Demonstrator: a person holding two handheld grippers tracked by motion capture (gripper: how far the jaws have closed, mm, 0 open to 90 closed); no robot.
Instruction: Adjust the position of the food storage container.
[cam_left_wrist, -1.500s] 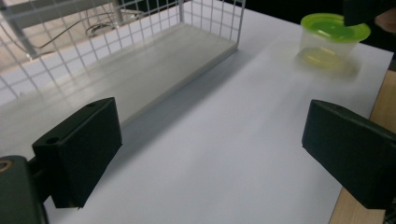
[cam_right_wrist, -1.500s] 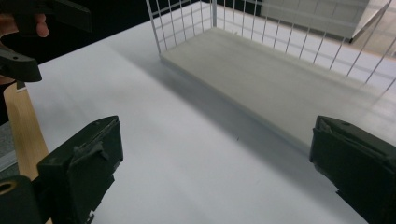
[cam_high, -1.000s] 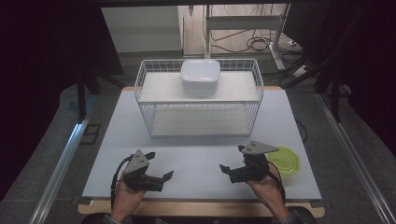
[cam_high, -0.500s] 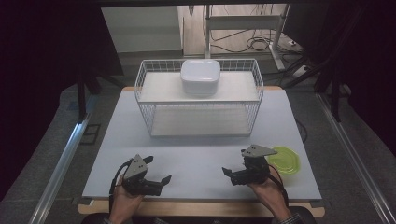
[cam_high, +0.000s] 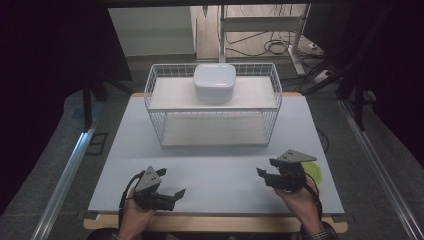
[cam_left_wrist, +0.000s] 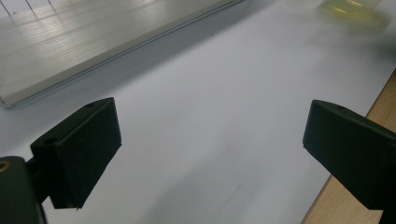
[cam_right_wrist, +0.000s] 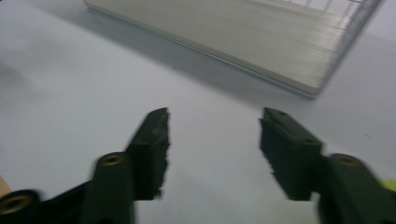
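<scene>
**Yellow-green disc beside an idle right tool**

Yellow-green round plastic disc (cam_high: 314, 171), perhaps a lid, lies flat at the near right of the pale worktop (cam_high: 215, 165), just beside and partly behind the right tool (cam_high: 263, 175). That tool's jaws stand apart, holding nothing, and point toward the worktop's middle. The left tool (cam_high: 176, 193), near the front edge, is likewise spread wide and empty; its view shows the disc (cam_left_wrist: 355, 10) well apart. Farther back stands a white wire two-tier rack (cam_high: 214, 107), with a white rounded-square lidded container (cam_high: 214, 82) on its upper shelf. Judged step: a start or rest pose, no grasp begun. The next move probably calls for turning the right tool toward the disc.
</scene>
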